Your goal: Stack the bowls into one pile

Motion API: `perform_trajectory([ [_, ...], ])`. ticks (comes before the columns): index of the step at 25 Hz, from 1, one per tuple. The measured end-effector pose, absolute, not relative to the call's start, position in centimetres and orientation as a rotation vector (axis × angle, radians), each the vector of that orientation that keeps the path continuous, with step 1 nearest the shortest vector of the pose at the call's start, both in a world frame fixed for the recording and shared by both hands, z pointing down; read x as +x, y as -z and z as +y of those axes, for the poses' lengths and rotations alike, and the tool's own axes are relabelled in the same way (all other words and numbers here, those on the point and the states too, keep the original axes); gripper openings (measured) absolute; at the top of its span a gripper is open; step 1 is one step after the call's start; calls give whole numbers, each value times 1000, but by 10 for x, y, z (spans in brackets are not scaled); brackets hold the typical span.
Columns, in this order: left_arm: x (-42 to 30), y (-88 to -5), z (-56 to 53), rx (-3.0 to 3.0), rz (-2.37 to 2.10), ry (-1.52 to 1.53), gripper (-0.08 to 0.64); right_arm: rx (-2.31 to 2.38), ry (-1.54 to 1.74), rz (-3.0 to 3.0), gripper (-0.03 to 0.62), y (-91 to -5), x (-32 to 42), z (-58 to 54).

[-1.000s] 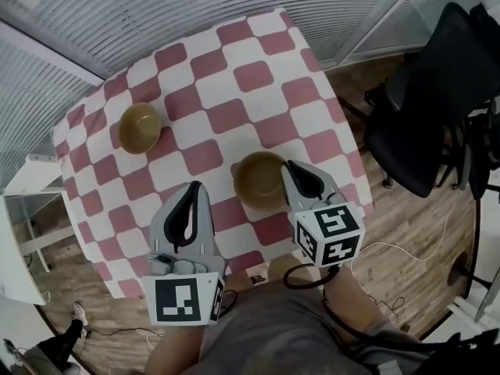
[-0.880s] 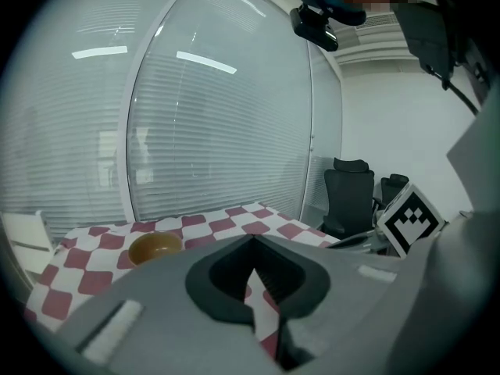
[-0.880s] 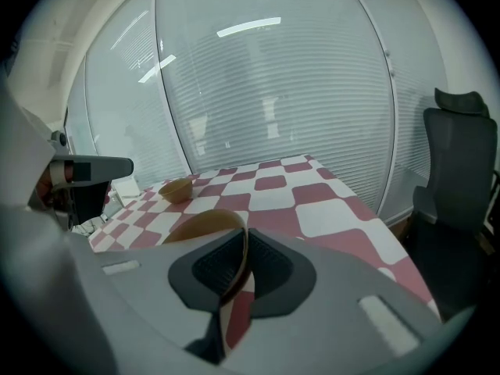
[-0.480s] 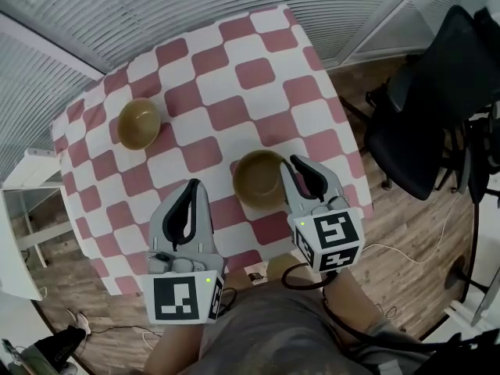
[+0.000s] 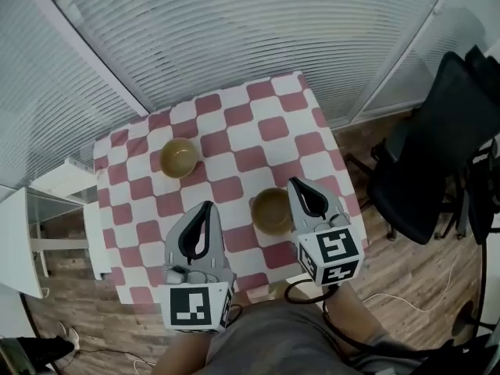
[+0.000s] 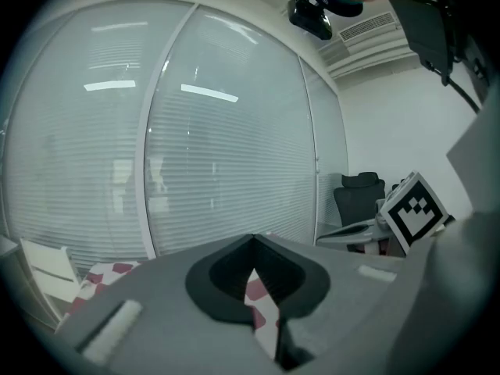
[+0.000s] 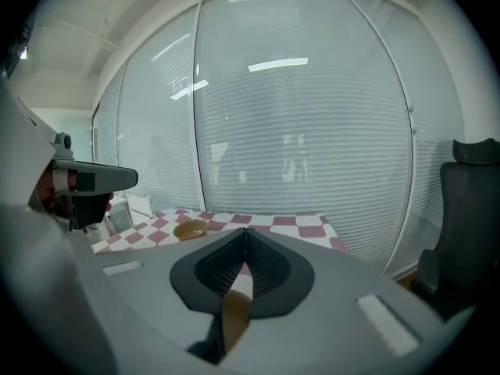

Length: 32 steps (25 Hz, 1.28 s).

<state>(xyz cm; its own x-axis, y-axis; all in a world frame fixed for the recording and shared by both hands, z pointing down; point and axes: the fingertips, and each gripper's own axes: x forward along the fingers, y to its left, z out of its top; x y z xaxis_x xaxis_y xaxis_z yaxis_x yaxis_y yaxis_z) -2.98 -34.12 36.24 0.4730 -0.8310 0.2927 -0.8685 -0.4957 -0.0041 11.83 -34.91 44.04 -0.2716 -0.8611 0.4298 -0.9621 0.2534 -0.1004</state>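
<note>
Stacking is not yet begun: near bowl is seen on the table beside the right gripper, far bowl well apart. Stiff, light, slick ware is presumed, so rims should be pinched. Empty, the left gripper is pressed together; the right jaws have just been closing, nothing between.

Two olive-brown bowls stand upright and well apart on the checked table. The far bowl sits toward the table's far left corner. The near bowl sits by its right front edge. Both seem empty, though their insides show small.
</note>
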Motion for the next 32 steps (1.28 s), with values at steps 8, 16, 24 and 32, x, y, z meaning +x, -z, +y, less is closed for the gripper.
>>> perform_trajectory([
  [8,-68,-304,-334,2556,-1775,-258,0,1564,-290,-2479,28,-368,65,-380],
  [16,-110,-292,-303,2431,-2013,-206,0,1344,-197,-2652,28,-339,2,-375],
  [24,-137,-296,-315,2401,-2032,-189,0,1310,-204,-2644,28,-347,-27,-388],
  [32,-162,-293,-368,2475,-1939,-161,0,1417,-215,-2604,28,-337,-53,-437],
])
